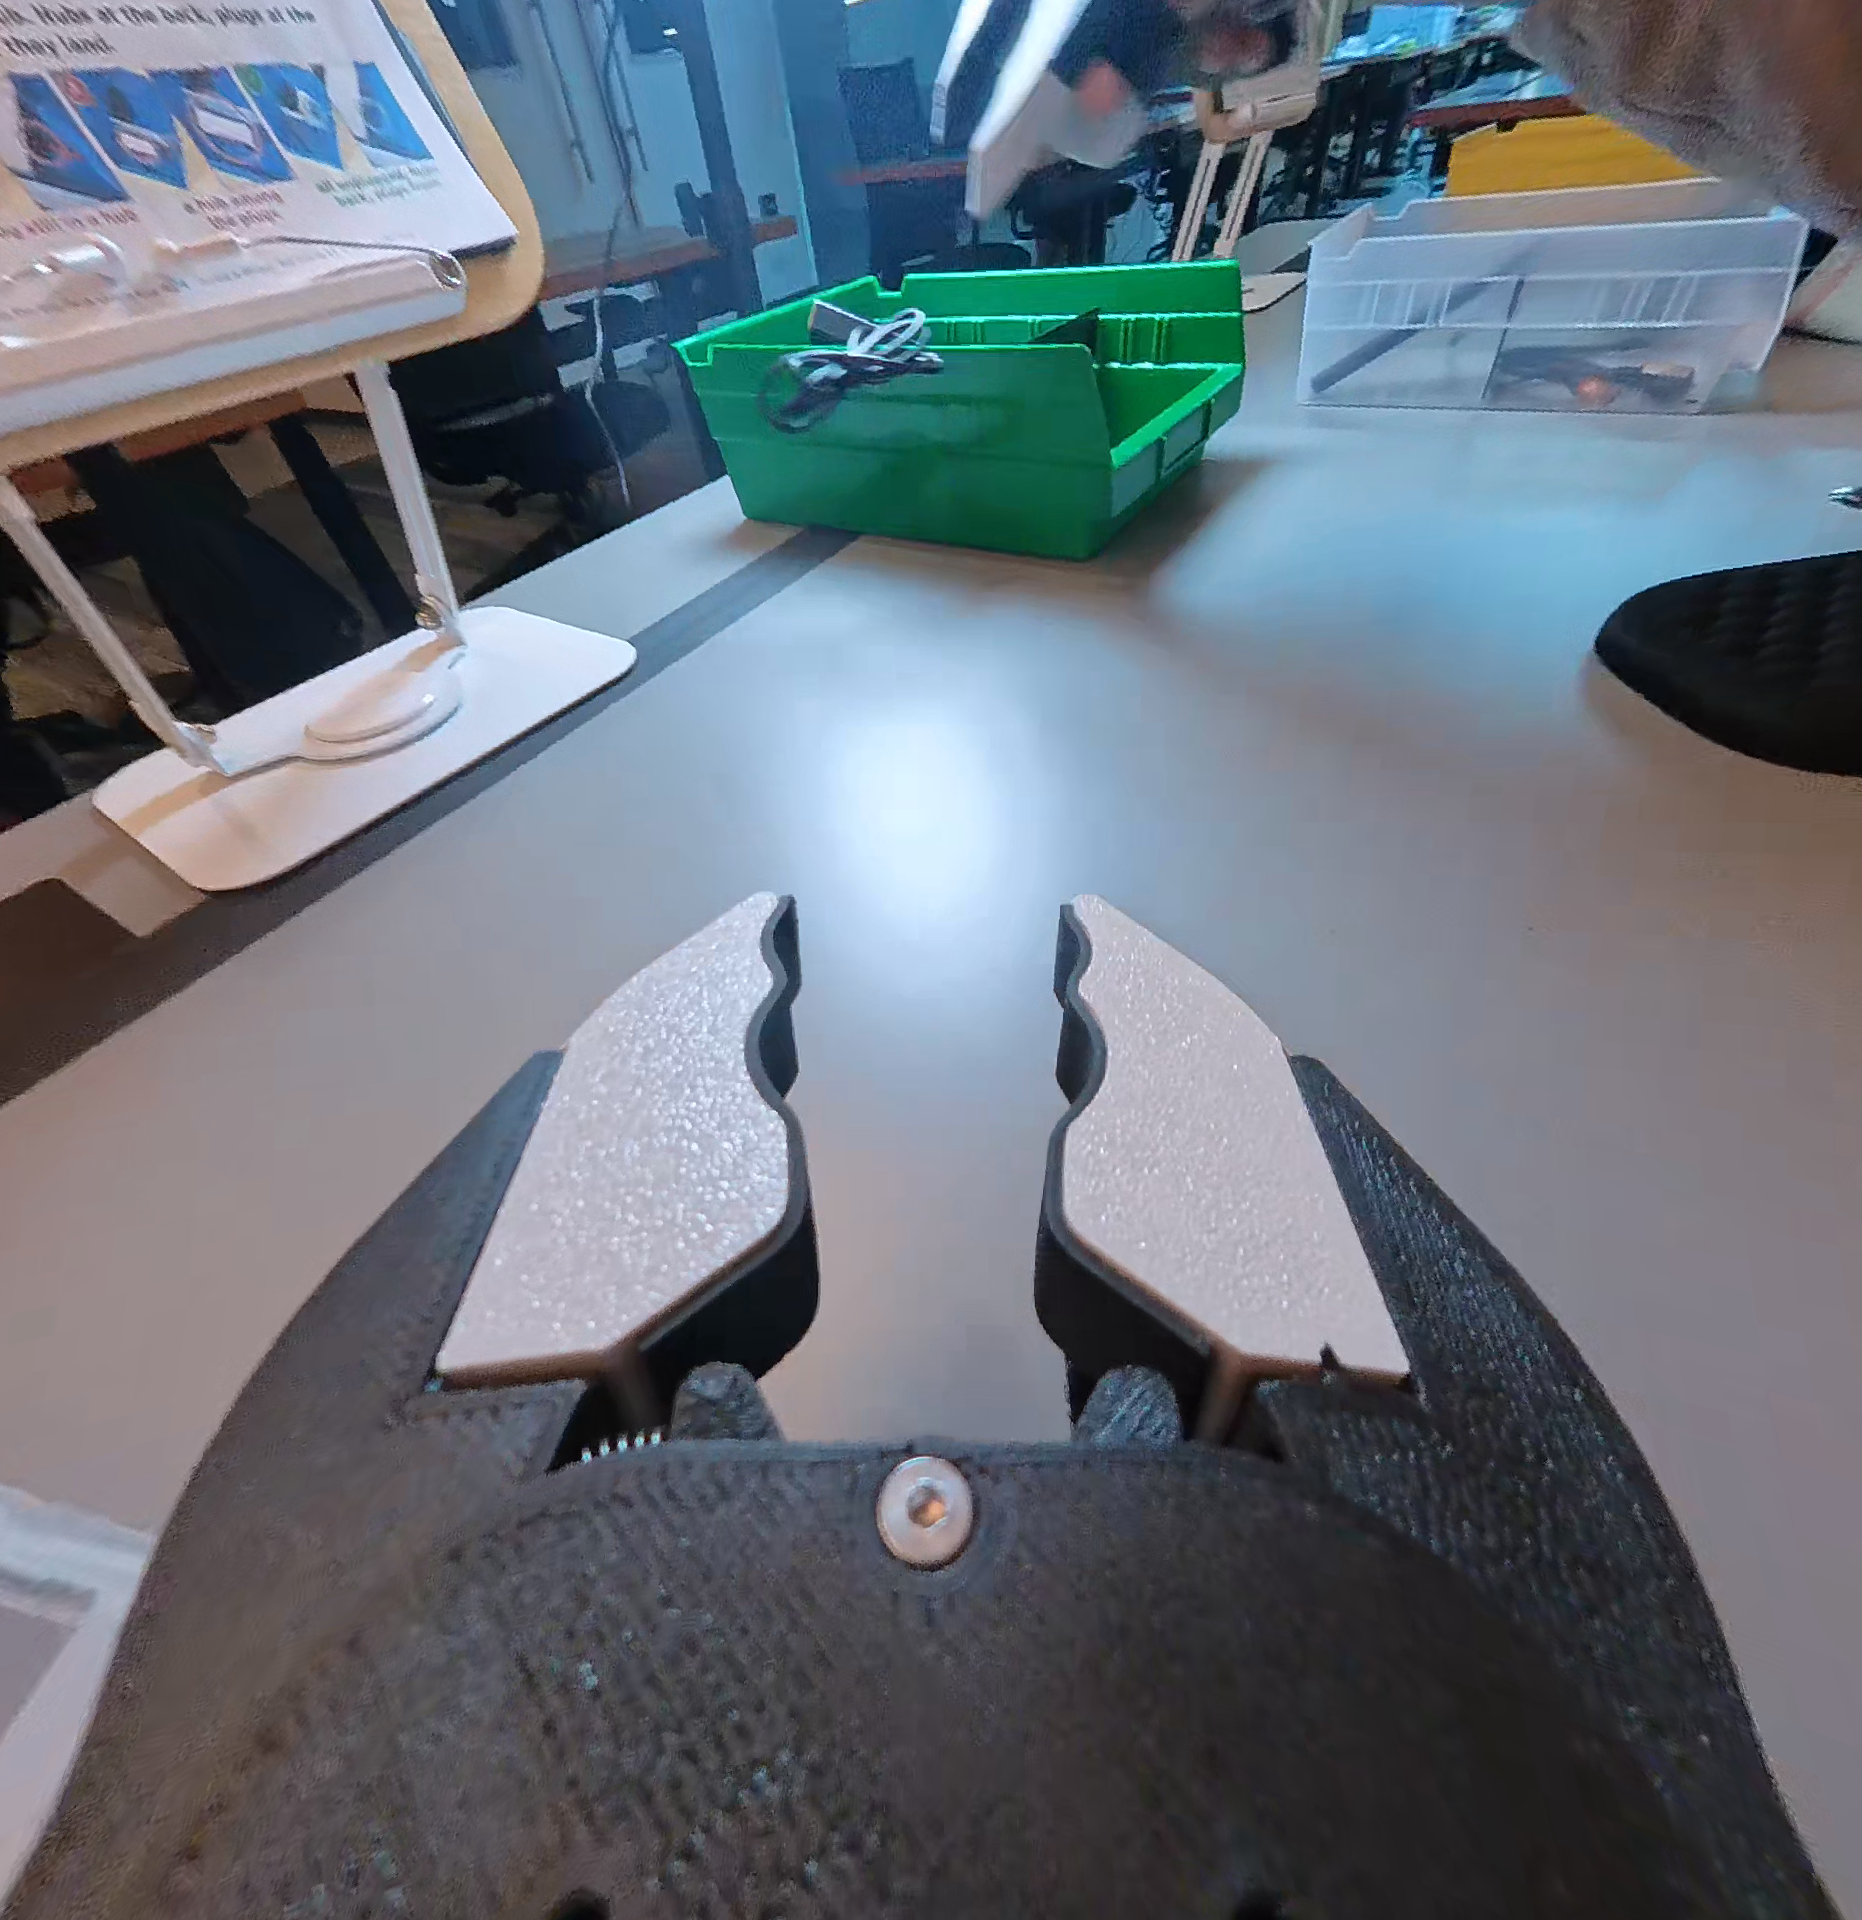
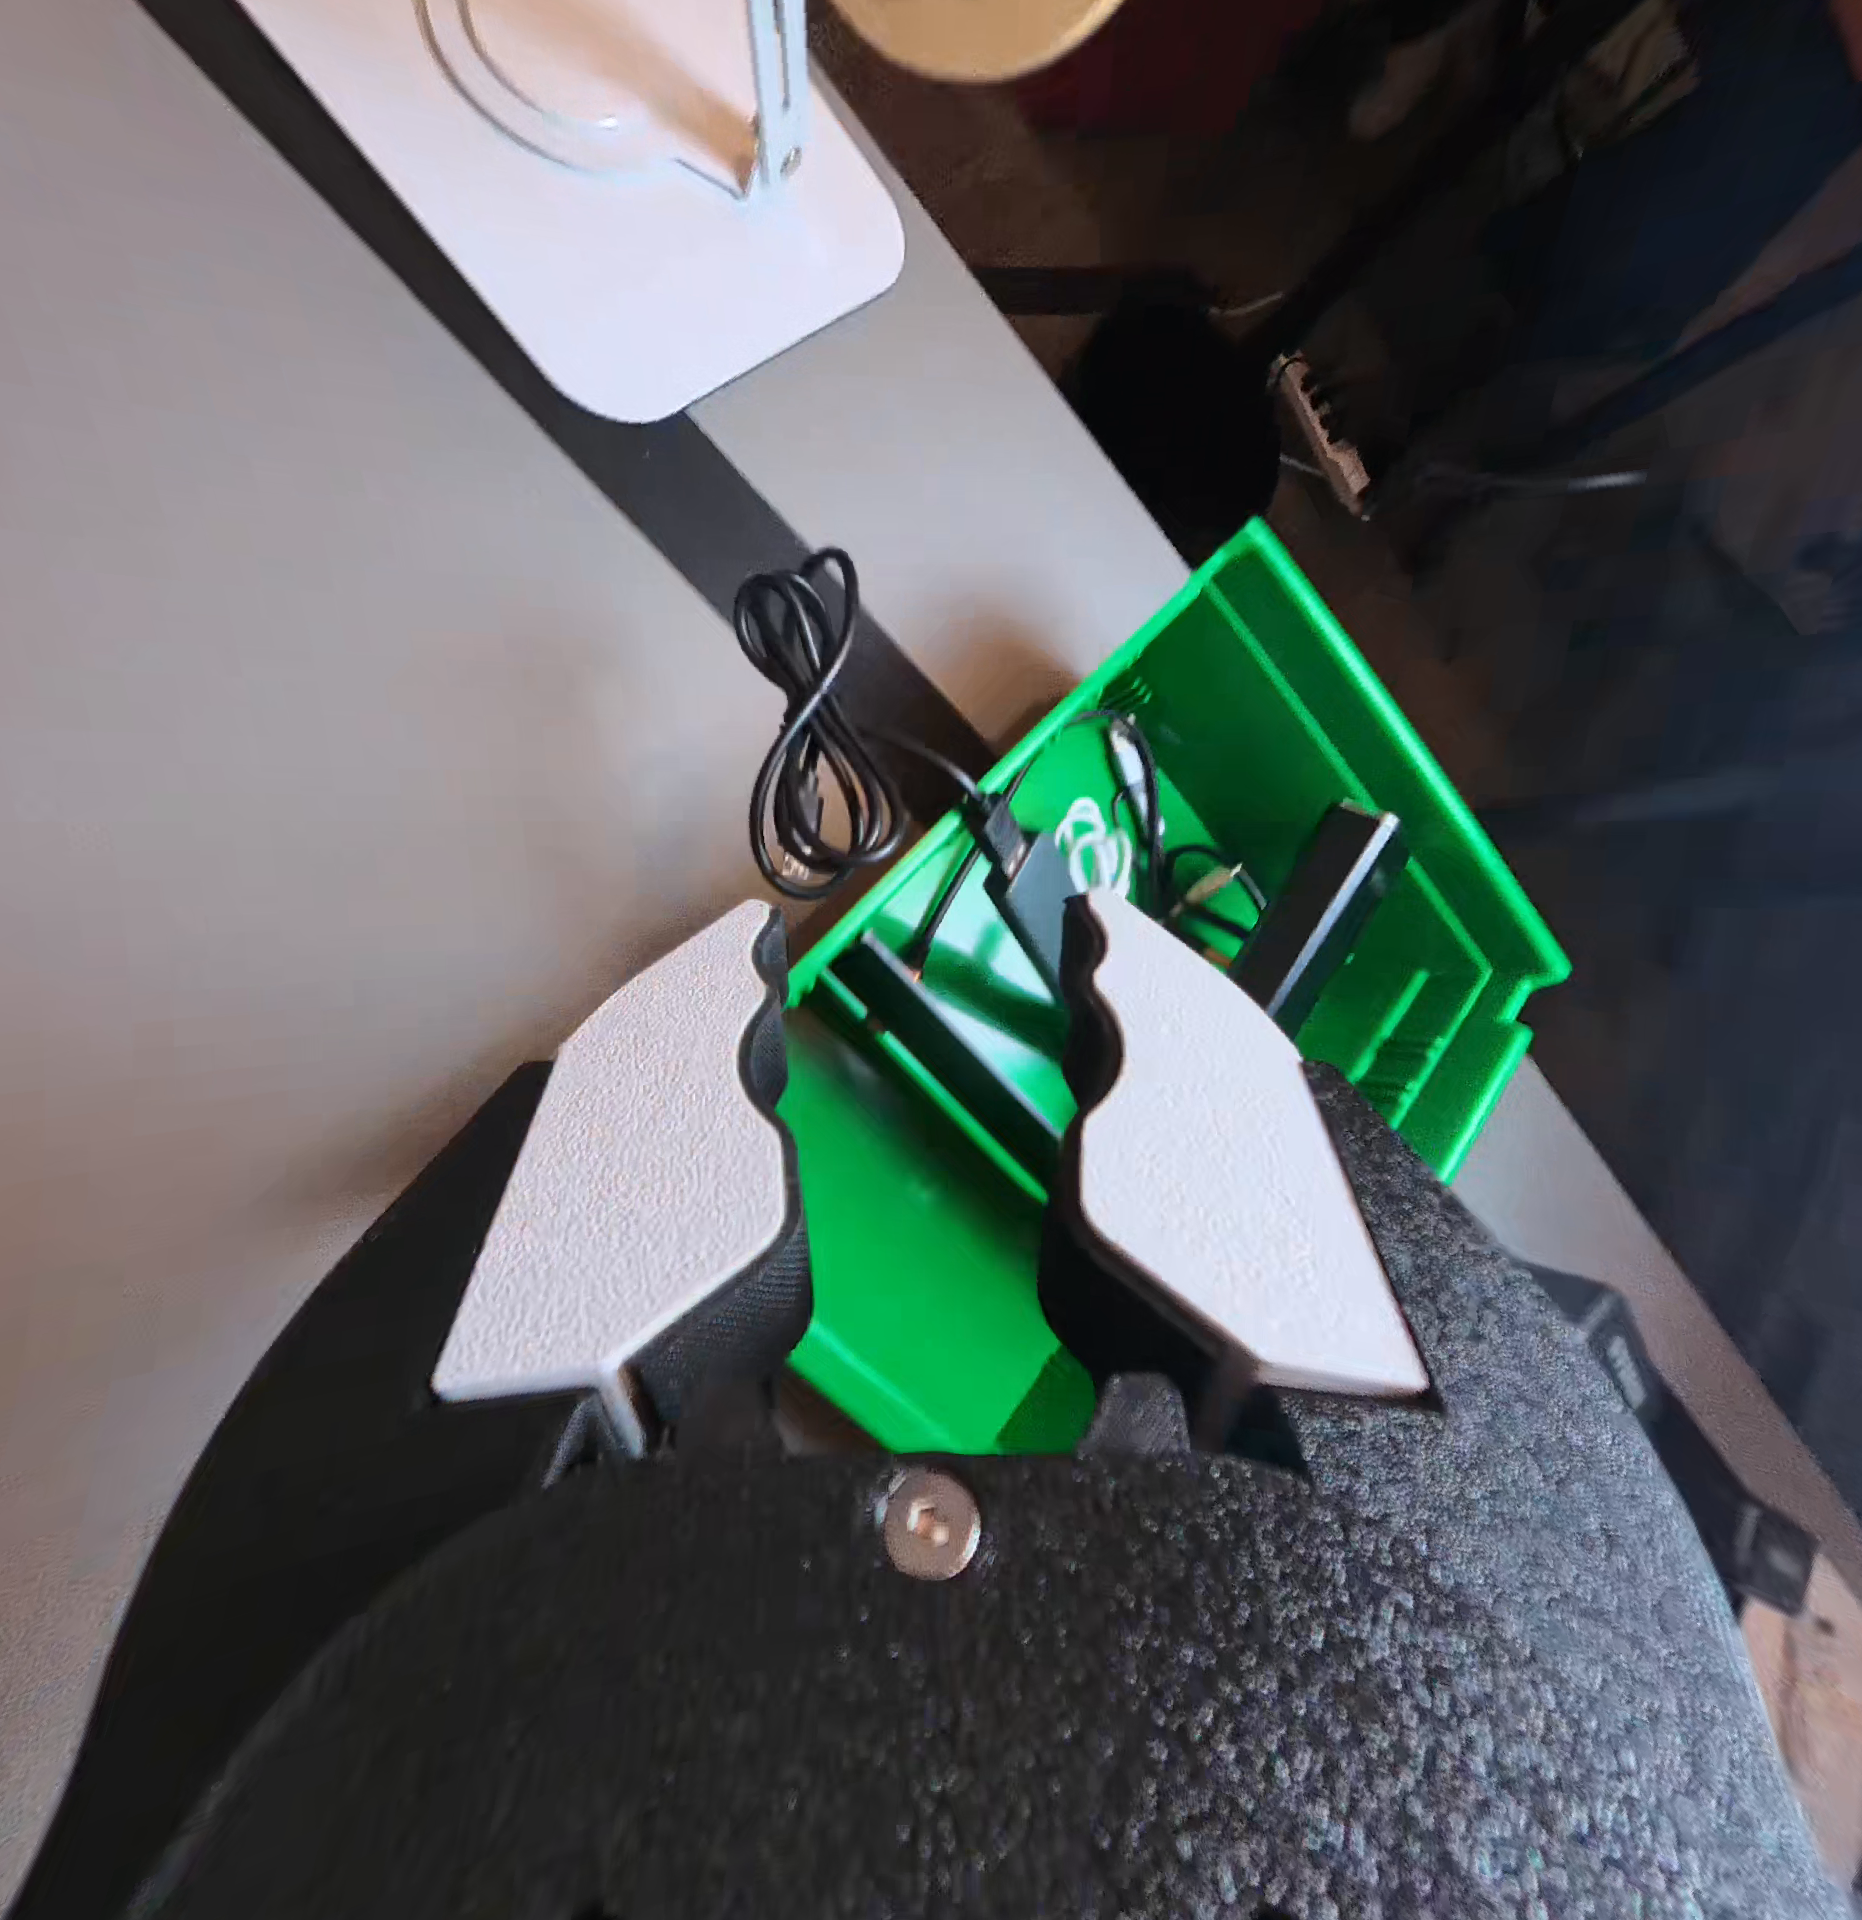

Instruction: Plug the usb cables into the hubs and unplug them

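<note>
In the right wrist view my right gripper [image 2: 922,914] is open and empty, looking down into a green bin [image 2: 1311,675]. A coiled black USB cable [image 2: 813,748] hangs out over the bin's wall onto the table. Its plug [image 2: 1000,831] meets a black hub [image 2: 1041,904] partly hidden by my right finger. A white cable [image 2: 1088,842] and two more black hubs [image 2: 1332,904] [image 2: 948,1039] lie in the bin. In the left wrist view my left gripper [image 1: 927,935] is open and empty, low over the bare table, well short of the green bin [image 1: 968,447] with cables [image 1: 854,364] draped over its rim.
A white document stand [image 1: 366,727] stands at the table's left edge; its base also shows in the right wrist view [image 2: 636,208]. A clear plastic bin [image 1: 1550,301] sits right of the green bin. A black mesh object [image 1: 1758,665] lies at the right. A dark seam [image 2: 761,540] crosses the table. Some 40 cm of space lies between my two pairs of fingers.
</note>
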Demonstrator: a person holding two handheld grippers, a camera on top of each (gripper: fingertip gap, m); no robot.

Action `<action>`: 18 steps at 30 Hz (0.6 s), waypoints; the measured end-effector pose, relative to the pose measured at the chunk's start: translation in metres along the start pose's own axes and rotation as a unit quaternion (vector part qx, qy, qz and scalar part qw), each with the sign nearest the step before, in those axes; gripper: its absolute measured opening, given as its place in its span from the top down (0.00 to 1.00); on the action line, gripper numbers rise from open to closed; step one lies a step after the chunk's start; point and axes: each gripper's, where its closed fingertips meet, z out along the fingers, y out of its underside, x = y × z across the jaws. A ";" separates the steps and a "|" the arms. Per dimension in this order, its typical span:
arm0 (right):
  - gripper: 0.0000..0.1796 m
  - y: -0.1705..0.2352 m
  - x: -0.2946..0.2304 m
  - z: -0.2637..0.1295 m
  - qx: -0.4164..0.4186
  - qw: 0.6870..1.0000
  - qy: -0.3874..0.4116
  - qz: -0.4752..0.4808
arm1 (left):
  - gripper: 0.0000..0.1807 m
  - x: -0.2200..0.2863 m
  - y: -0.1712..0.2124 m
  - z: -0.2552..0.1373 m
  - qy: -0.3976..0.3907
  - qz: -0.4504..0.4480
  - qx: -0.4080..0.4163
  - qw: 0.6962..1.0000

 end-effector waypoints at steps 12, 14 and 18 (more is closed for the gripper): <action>0.56 0.169 -0.067 0.014 -0.096 0.990 -0.072 -0.072 | 0.64 -0.114 0.028 -0.109 -0.140 0.012 -0.219 0.966; 0.57 0.176 -0.061 0.025 -0.108 0.988 -0.068 -0.086 | 0.63 -0.129 0.067 -0.127 -0.135 0.024 -0.329 0.934; 0.66 0.177 -0.052 0.045 -0.123 0.983 -0.062 -0.125 | 0.63 -0.142 0.130 -0.154 -0.090 0.110 -0.512 0.847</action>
